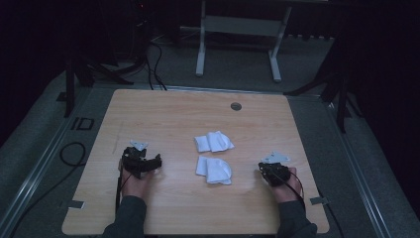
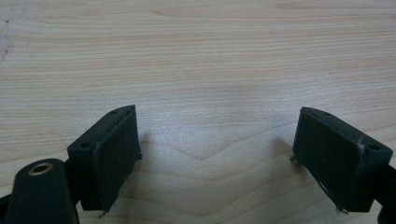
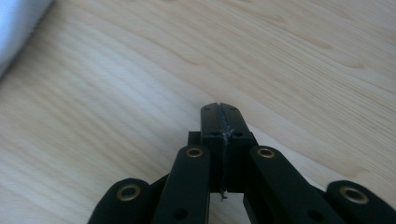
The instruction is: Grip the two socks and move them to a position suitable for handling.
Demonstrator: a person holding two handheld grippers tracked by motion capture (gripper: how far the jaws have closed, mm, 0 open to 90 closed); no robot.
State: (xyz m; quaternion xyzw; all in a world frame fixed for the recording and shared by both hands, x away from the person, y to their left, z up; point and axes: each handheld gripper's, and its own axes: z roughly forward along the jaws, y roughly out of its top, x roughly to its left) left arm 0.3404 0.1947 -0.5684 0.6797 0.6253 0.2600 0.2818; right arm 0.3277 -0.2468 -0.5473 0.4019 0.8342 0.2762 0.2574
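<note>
Two white folded cloths lie near the middle of the wooden table (image 1: 168, 114): one farther back (image 1: 213, 142) and one nearer the person (image 1: 214, 169). My left gripper (image 1: 147, 163) rests on the table at the left, held by a hand; in the left gripper view (image 2: 217, 149) its jaws stand wide apart over bare wood. My right gripper (image 1: 264, 170) rests at the right, to the right of the nearer cloth. In the right gripper view (image 3: 224, 116) its jaws are pressed together with nothing between them, and a white cloth edge (image 3: 16, 28) shows at the top left.
A small round grey disc (image 1: 236, 106) sits in the tabletop near the far edge. Beyond the table stand a white frame's legs (image 1: 200, 54) and dark cables (image 1: 153, 64) on the floor. Bare wood lies around both cloths.
</note>
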